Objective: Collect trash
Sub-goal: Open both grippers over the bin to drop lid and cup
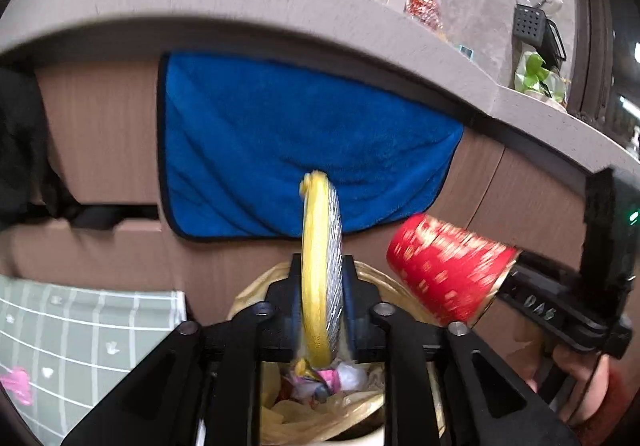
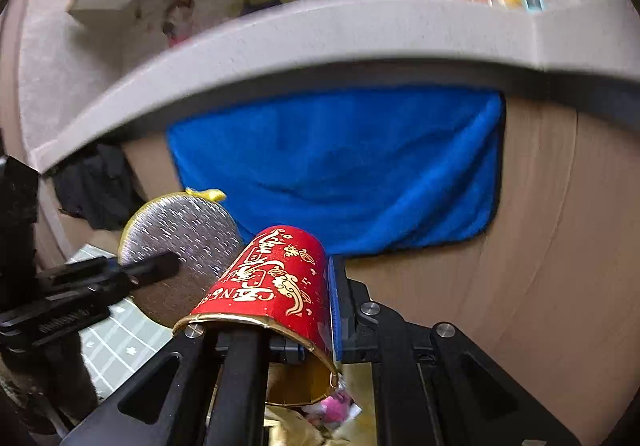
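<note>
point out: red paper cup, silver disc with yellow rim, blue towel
red paper cup (image 2: 276,278): right wrist view, on its printed side wall.
silver disc with yellow rim (image 1: 322,270): left wrist view, on its edge between the fingers.
blue towel (image 1: 280,134): left wrist view, on its middle.

Dim indoor light leaves both fisheye views dark at the corners. The counter edge (image 1: 240,6) bows strongly, and the red cup (image 1: 448,270) below it is motion-smeared.

Counts of objects visible across both wrist views.

Two grippers: left (image 1: 322,286), right (image 2: 296,310). One round silver pad (image 1: 320,266), yellow-rimmed; one red cup (image 1: 448,270); one lined bin (image 1: 256,294), lower centre; one blue towel (image 1: 300,142); one red bottle (image 1: 424,0), upper right; one checked mat (image 1: 80,334), lower left.
</note>
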`<state>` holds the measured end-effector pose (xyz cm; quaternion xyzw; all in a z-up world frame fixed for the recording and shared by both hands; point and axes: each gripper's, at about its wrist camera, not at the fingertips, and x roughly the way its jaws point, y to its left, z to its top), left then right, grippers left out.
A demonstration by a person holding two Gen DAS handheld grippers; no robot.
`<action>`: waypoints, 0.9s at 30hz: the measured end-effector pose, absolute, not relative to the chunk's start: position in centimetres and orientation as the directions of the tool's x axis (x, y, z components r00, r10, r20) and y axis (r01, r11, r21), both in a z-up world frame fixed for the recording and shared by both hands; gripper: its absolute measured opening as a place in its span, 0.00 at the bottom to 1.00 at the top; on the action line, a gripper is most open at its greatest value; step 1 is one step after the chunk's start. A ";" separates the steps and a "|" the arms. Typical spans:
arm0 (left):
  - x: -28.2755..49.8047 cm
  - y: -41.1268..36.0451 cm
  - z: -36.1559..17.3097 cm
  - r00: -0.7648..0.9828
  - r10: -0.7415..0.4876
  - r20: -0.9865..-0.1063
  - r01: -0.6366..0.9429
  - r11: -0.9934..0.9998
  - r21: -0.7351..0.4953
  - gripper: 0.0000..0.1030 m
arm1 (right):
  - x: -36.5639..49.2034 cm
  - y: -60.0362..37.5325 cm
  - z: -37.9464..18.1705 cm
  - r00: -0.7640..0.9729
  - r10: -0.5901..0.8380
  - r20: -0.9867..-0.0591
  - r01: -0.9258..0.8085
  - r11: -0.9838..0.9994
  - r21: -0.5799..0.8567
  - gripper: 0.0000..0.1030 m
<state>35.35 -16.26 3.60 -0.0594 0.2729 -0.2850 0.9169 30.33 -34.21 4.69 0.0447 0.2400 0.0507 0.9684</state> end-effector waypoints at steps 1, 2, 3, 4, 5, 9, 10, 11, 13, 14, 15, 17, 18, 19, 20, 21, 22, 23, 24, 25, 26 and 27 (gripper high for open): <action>35.9 -16.1 3.1 0.674 -0.562 -0.480 0.484 0.826 -0.288 0.50 | 30.7 -34.4 4.1 0.871 0.100 -0.481 -0.052 0.992 0.112 0.23; 36.2 -16.0 2.7 0.665 -0.567 -0.486 0.479 0.823 -0.306 0.58 | 31.1 -34.6 3.4 0.855 0.088 -0.510 -0.033 0.993 0.115 0.36; 36.5 -15.8 2.4 0.660 -0.568 -0.492 0.471 0.823 -0.318 0.59 | 31.3 -34.7 2.6 0.838 0.086 -0.539 -0.027 0.993 0.117 0.40; 36.6 -15.7 2.1 0.660 -0.560 -0.501 0.460 0.828 -0.320 0.61 | 31.5 -34.7 1.8 0.821 0.089 -0.564 -0.027 0.993 0.118 0.41; 36.6 -15.6 1.8 0.663 -0.550 -0.508 0.450 0.835 -0.316 0.64 | 31.6 -34.6 1.3 0.809 0.088 -0.581 -0.027 0.993 0.114 0.41; 36.3 -14.8 1.4 0.671 -0.513 -0.536 0.412 0.858 -0.307 0.68 | 31.2 -34.1 -0.2 0.780 0.065 -0.623 -0.017 0.996 0.082 0.41; 36.1 -14.6 1.3 0.672 -0.506 -0.540 0.405 0.862 -0.304 0.68 | 30.9 -34.0 -0.4 0.775 0.070 -0.628 -0.021 0.996 0.085 0.42; 35.7 -14.2 1.3 0.675 -0.497 -0.545 0.397 0.868 -0.299 0.68 | 30.7 -33.9 -0.4 0.770 0.072 -0.634 -0.023 0.996 0.085 0.42; 34.9 -13.5 1.2 0.679 -0.482 -0.554 0.383 0.876 -0.292 0.68 | 30.1 -33.7 -0.5 0.763 0.057 -0.644 -0.017 0.998 0.069 0.42; 34.5 -13.1 1.1 0.682 -0.475 -0.557 0.377 0.880 -0.289 0.68 | 29.8 -33.6 -0.4 0.764 0.052 -0.644 -0.015 0.998 0.064 0.42; 33.9 -12.7 1.1 0.685 -0.467 -0.560 0.369 0.884 -0.286 0.68 | 29.4 -33.5 -0.3 0.765 0.052 -0.642 -0.014 0.998 0.065 0.42; 32.4 -11.9 1.0 0.698 -0.436 -0.568 0.347 0.900 -0.265 0.68 | 28.4 -33.6 0.1 0.774 0.063 -0.630 -0.013 0.996 0.085 0.42; 31.6 -11.7 1.1 0.706 -0.422 -0.569 0.338 0.907 -0.252 0.68 | 27.6 -33.4 0.3 0.783 0.074 -0.617 -0.014 0.995 0.101 0.42; 30.8 -11.4 1.3 0.715 -0.408 -0.567 0.331 0.913 -0.239 0.68 | 26.5 -33.4 0.7 0.797 0.087 -0.598 -0.017 0.992 0.123 0.42; 29.3 -11.1 1.5 0.732 -0.385 -0.562 0.321 0.923 -0.214 0.68 | 25.7 -33.3 1.0 0.806 0.098 -0.584 -0.021 0.990 0.137 0.42; 28.2 -10.9 1.7 0.746 -0.366 -0.557 0.311 0.930 -0.194 0.68 | 25.0 -33.1 1.5 0.816 0.110 -0.568 -0.029 0.988 0.149 0.42; 26.8 -10.5 1.9 0.760 -0.346 -0.550 0.300 0.938 -0.175 0.68 | 23.9 -32.9 1.8 0.827 0.121 -0.550 -0.039 0.987 0.159 0.43; 25.9 -10.3 2.0 0.768 -0.335 -0.546 0.293 0.942 -0.167 0.68 | 22.7 -32.5 2.2 0.837 0.131 -0.532 -0.050 0.985 0.164 0.43; 24.6 -9.9 2.3 0.778 -0.322 -0.540 0.282 0.946 -0.158 0.68 | 21.5 -32.0 2.5 0.846 0.139 -0.515 -0.061 0.984 0.166 0.44; 23.0 -9.4 2.5 0.792 -0.304 -0.530 0.267 0.952 -0.147 0.68 | 20.4 -31.4 2.8 0.853 0.151 -0.499 -0.075 0.983 0.170 0.44; 22.0 -9.1 2.7 0.801 -0.291 -0.523 0.256 0.957 -0.139 0.68 | 19.5 -31.0 3.0 0.858 0.163 -0.488 -0.087 0.981 0.174 0.44; 20.5 -8.7 2.9 0.815 -0.267 -0.515 0.235 0.964 -0.127 0.68 | 18.4 -30.4 3.2 0.860 0.176 -0.478 -0.102 0.979 0.177 0.45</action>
